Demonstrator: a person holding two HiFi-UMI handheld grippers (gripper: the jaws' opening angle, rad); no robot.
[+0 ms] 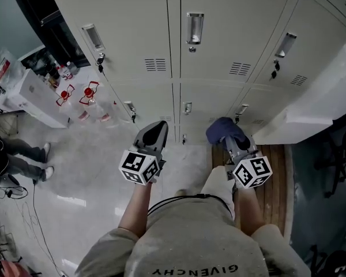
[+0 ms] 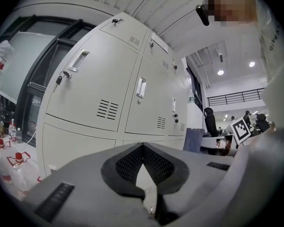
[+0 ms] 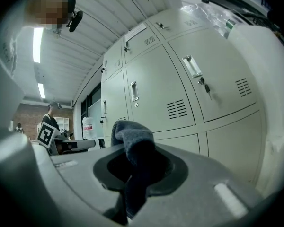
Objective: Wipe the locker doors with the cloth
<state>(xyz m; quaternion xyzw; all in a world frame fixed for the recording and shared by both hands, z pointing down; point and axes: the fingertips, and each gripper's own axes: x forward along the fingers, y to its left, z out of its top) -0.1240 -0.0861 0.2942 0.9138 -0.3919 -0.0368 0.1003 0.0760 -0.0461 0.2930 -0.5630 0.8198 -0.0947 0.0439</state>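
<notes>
Pale grey locker doors (image 1: 219,45) with metal handles and vents fill the top of the head view. My right gripper (image 1: 229,135) is shut on a dark blue cloth (image 1: 225,129), held low near the bottom row of lockers; the cloth (image 3: 132,141) sticks up between the jaws in the right gripper view. My left gripper (image 1: 154,133) points at the lower lockers, a little way from them, with its jaws closed together on nothing. Locker doors (image 2: 94,93) stand ahead in the left gripper view.
Water bottles with red labels (image 1: 83,97) stand on the floor at the left by a white box (image 1: 32,94). A person's legs (image 1: 23,157) are at the far left. A wooden pallet (image 1: 274,178) lies at the right, below a white bench (image 1: 311,111).
</notes>
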